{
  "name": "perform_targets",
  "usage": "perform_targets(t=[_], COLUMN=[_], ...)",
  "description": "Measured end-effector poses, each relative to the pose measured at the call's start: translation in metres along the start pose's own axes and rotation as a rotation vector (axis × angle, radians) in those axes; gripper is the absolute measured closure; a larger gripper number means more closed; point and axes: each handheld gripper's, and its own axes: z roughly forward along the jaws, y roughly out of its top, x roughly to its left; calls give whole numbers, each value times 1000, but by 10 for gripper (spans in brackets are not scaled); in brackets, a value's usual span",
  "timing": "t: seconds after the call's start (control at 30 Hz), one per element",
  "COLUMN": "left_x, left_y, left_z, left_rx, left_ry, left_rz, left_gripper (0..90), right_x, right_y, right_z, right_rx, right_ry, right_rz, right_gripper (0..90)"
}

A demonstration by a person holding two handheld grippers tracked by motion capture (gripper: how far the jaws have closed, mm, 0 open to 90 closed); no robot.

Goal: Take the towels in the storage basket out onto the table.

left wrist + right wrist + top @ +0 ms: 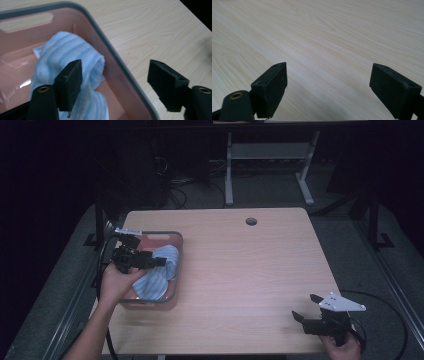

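A pink plastic bin with a grey rim (177, 250) stands at the table's left side. Inside it lies a crumpled light blue striped cloth (159, 275). My left gripper (161, 261) hovers over the bin, open, nothing between its jaws. In the left gripper view the cloth (67, 52) sits behind the left jaw, and the bin's rim (117, 58) runs between the two jaws. My right gripper (305, 307) rests open near the table's front right corner, well away from the bin. In the right gripper view its jaws stand wide over bare wood (324, 45).
The light wooden table (250, 270) has a round cable hole (251, 221) near its far edge. Beyond it, on the dark floor, stand a white desk frame (270, 160) and some cables. Black cables trail off both sides of the table.
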Motion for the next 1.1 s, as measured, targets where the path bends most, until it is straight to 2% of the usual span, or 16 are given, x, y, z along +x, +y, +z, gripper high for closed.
perform_targets(t=[0.13,0.17,0.2,0.23,0.3,0.4,0.5,0.57,0.83,1.0,1.1], left_x=[8,15,15,20,22,27,26,26,28,27,27], left_y=[-5,-8,-8,-11,-13,-19,-22,-22,-22,-21,-21], left_z=[2,3,3,5,7,14,18,22,37,46,50], left_rx=[12,22,22,22,28,67,76,94,171,218,226], left_ry=[21,35,35,44,47,44,48,63,80,117,130], left_rz=[-16,-31,-31,-52,-58,-87,-85,-80,-67,-66,-69], left_gripper=[302,308,312,316,330,339,367,381,443,533,614], right_x=[0,-1,-1,0,1,1,0,-1,0,0,-1], right_y=[0,-1,-1,0,0,0,-1,-1,-2,-2,-3], right_z=[0,1,1,1,1,1,1,0,1,2,1], right_rx=[0,0,0,2,4,3,-1,-2,0,-3,-7], right_ry=[1,4,4,7,6,6,6,4,10,17,17], right_rz=[0,0,0,1,-3,-2,2,-1,3,7,10], right_gripper=[142,142,142,142,142,142,142,142,142,142,142])
